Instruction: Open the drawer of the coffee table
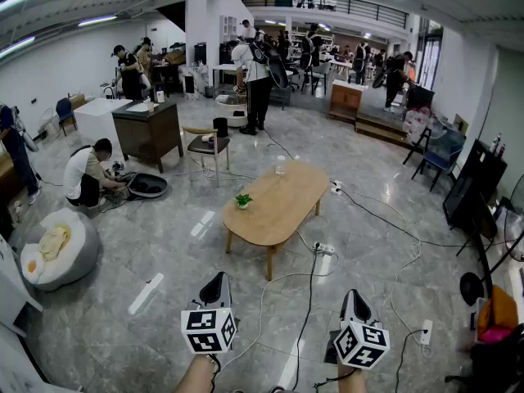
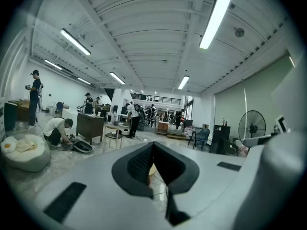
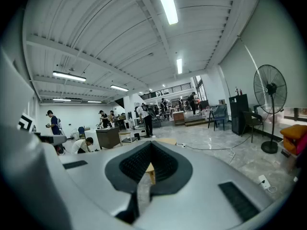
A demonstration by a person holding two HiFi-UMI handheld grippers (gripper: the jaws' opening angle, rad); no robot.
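You stand in a busy hall with the left gripper (image 1: 217, 278) and the right gripper (image 1: 354, 295) held low before you, both pointing roughly level toward the oval wooden coffee table (image 1: 286, 196). The table is well apart from both, out on the glossy floor (image 1: 164, 228). The left fingers (image 2: 136, 164) are together with nothing in them, and so are the right fingers (image 3: 168, 164); in each gripper view a sliver of the tabletop shows through the gap behind the tips. The table lies straight ahead and between the two grippers. Its long axis runs from near left to far right, and its near rounded end sits somewhat closer to your left gripper. A small potted plant (image 1: 242, 201) and a clear glass (image 1: 281, 167) stand on top. No drawer front can be made out from here, so the approach likely means closing the distance first, over the cables (image 1: 368, 215) trailing across the floor.
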